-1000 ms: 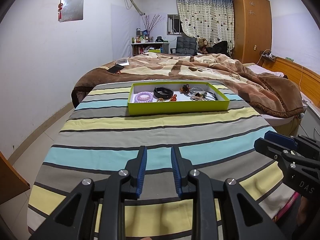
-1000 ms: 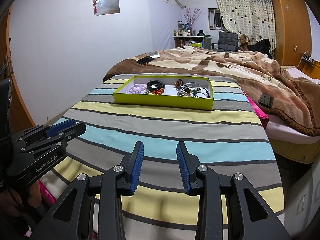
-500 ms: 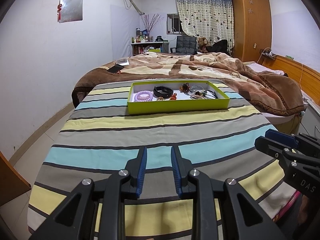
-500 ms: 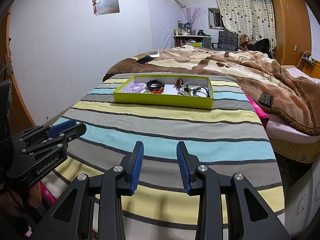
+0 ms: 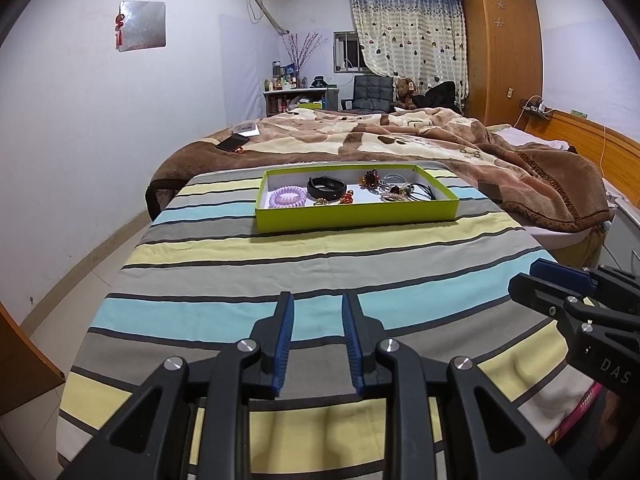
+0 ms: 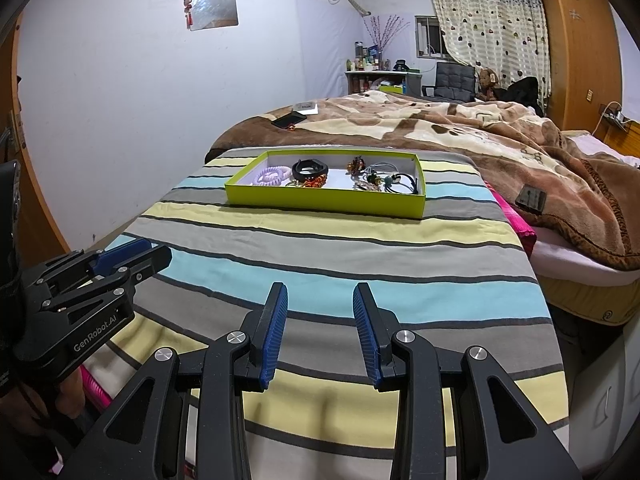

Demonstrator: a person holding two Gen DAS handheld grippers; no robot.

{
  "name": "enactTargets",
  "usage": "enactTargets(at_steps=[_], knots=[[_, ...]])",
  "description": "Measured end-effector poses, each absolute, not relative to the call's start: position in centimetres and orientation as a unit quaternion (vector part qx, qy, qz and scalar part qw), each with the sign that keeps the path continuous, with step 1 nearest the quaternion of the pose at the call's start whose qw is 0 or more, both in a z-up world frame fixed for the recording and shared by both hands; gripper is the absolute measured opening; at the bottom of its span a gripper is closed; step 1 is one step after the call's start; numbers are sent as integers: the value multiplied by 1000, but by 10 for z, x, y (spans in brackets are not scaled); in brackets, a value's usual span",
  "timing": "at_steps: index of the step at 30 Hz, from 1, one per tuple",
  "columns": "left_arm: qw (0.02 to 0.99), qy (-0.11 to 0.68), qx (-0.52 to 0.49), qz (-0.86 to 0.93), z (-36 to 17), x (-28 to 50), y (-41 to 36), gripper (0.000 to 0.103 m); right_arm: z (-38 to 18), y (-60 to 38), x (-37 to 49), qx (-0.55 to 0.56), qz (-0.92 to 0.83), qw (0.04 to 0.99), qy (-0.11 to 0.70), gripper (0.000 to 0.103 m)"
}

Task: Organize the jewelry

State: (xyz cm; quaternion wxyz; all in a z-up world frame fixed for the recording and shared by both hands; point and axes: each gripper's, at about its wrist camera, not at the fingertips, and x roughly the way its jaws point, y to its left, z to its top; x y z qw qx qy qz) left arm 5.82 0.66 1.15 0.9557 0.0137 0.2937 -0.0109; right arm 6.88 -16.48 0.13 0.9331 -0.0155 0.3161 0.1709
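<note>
On bed, near end: striped cloth (image 5: 320,256), flat, nothing on it but tray.
Tray (image 5: 356,216): lime-green, shallow, far half of cloth, well apart from both tools; jewelry all inside.
Left hand-held gripper (image 5: 318,320): fingers apart, narrow gap, empty, low over near stripes.
Right hand-held gripper (image 6: 320,312): fingers apart, wider gap, empty, beside left one.
Coil tie (image 5: 288,197): lilac, left end of tray; judged springy, light; take across coil.
Band (image 5: 326,187): black, just right of coil tie; judged flexible, grippy; pinch strap, not face.
Beads (image 5: 346,199): small orange-red pieces mid-tray; judged light, likely to roll or slip; pinch low against tray floor.
Tangle (image 5: 404,192): cords, elastics, charms at right end; individual pieces hard to separate by eye; judged soft, snag-prone; lift by one loop, slowly, or neighbours come along.
Edges: tray wall low but in approach path; come down from above, not sideways. Light tray may slide on cloth if pushed.
Open room: wide bare stripes between grippers and tray; cloth drops off left toward floor, right toward blanket (image 5: 520,168).
</note>
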Motion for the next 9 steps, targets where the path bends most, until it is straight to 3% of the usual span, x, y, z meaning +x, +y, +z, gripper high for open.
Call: enactTargets(at_steps=[9], knots=[[956, 294, 11, -14, 10, 58, 5, 26, 2, -164, 69, -15, 171, 933, 316, 35]])
